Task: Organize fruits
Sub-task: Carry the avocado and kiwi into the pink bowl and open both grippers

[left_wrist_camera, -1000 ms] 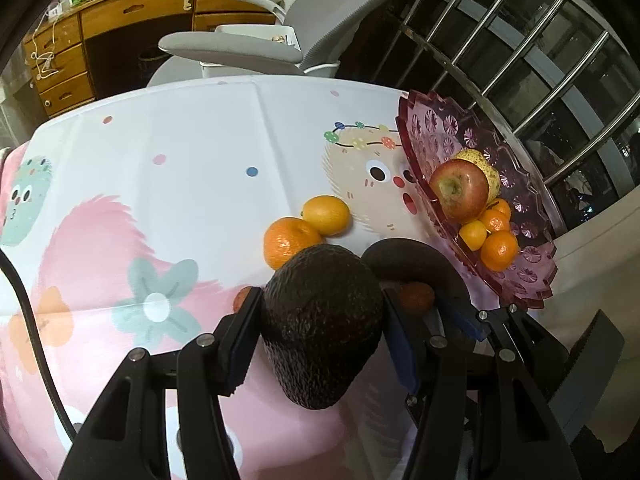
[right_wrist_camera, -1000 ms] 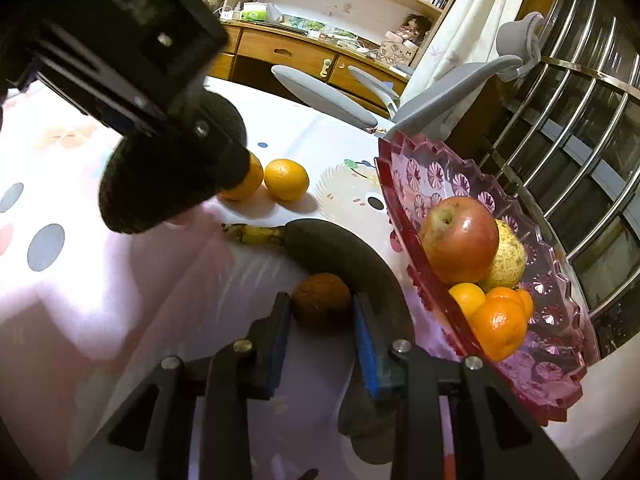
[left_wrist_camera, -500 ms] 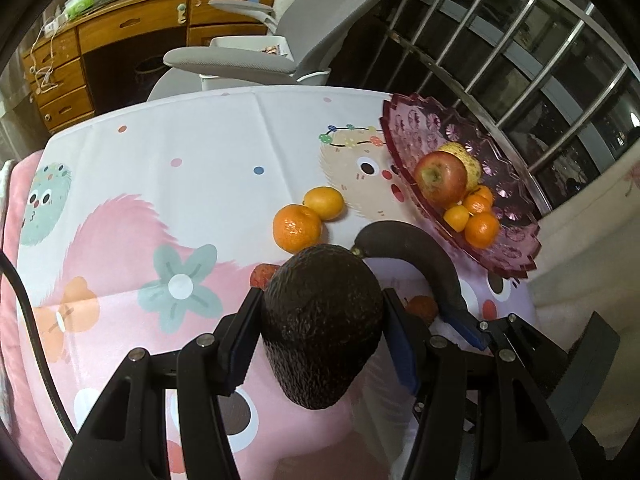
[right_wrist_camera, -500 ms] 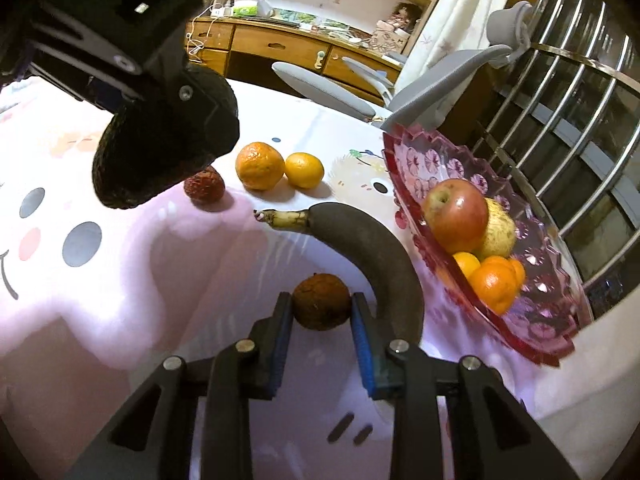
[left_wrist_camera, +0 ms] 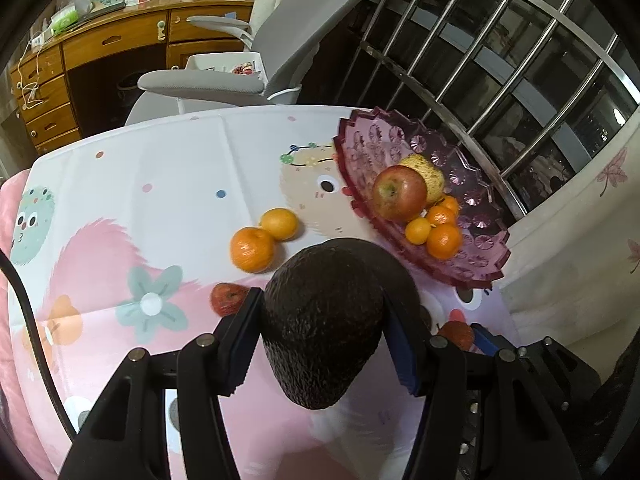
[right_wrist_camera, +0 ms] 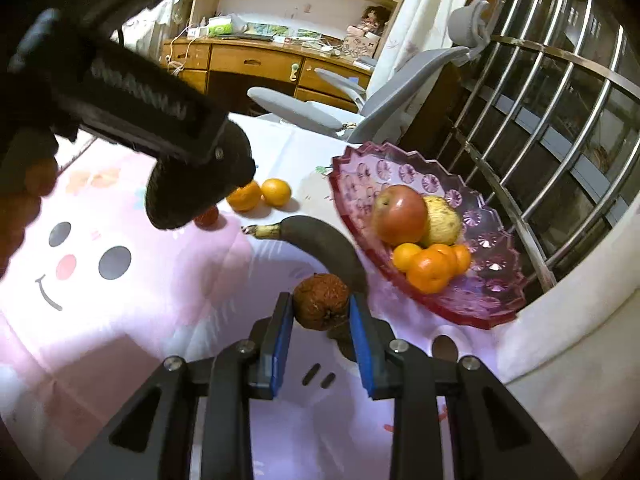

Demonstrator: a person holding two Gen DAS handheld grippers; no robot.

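- Two fruits are in your grip: your left gripper (left_wrist_camera: 322,332) pinches a dark, bumpy avocado (left_wrist_camera: 323,326) between its blue pads, held above the patterned tablecloth (left_wrist_camera: 160,208); your right gripper (right_wrist_camera: 321,318) pinches a small brown wrinkled fruit (right_wrist_camera: 321,301) just beside the blackened banana (right_wrist_camera: 320,246).
- In the right wrist view the avocado (right_wrist_camera: 198,184) hangs at upper left, above a small red fruit (right_wrist_camera: 207,217) on the cloth.
- Two oranges (left_wrist_camera: 264,238) sit touching each other on the cloth, near that red fruit (left_wrist_camera: 229,298) and well apart from the bowl.
- A second small red fruit (left_wrist_camera: 456,334) shows past your left gripper's right finger.
- The pink glass fruit bowl (left_wrist_camera: 476,208) stands at the table's right edge, holding a red apple (left_wrist_camera: 400,193), a yellowish pear (left_wrist_camera: 430,174) behind it, and several small tangerines (left_wrist_camera: 436,232) in front.
- Beyond the table stand a grey office chair (left_wrist_camera: 248,80), a wooden desk (left_wrist_camera: 100,52) and a steel railing (left_wrist_camera: 520,68).
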